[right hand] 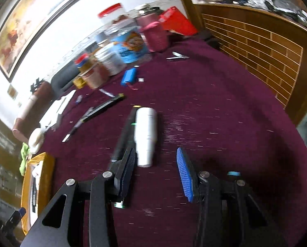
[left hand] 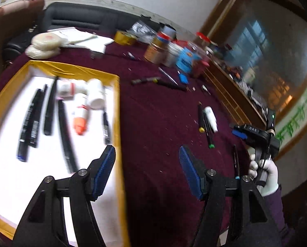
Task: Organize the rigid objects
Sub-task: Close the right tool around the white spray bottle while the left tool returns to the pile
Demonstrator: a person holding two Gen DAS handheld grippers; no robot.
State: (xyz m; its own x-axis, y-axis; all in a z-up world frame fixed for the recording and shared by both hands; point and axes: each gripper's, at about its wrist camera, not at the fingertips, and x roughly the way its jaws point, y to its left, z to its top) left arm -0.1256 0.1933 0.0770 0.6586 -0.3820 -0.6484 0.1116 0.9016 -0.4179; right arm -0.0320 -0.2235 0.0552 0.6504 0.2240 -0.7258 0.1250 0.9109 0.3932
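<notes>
Left tool, left wrist view: jaws stand wide and empty, hanging over the yellow rim of the tray, half above its white floor, half above the maroon worktop. Tray already holds several black pens, an orange-capped tube and two white bottles, lying roughly side by side. To the right, out on the cloth, a white tube lies touching two dark markers. Far right, a gloved hand carries the other handle. Jars and tins crowd the far edge.

Right tool, right wrist view: jaws moderately apart, nothing between the pads. The white tube lies just beyond the left finger, its narrow cap end nearest, a black marker touching its left side. The tray corner shows far left.

Handling judgement: the tube looks like light, rigid plastic, smooth and round, so liable to roll or slip. Best taken across the wide cylindrical body, not the stepped cap. The marker lying against it may get pinched or dragged along. Frames are blurred; finer labels unreadable.
</notes>
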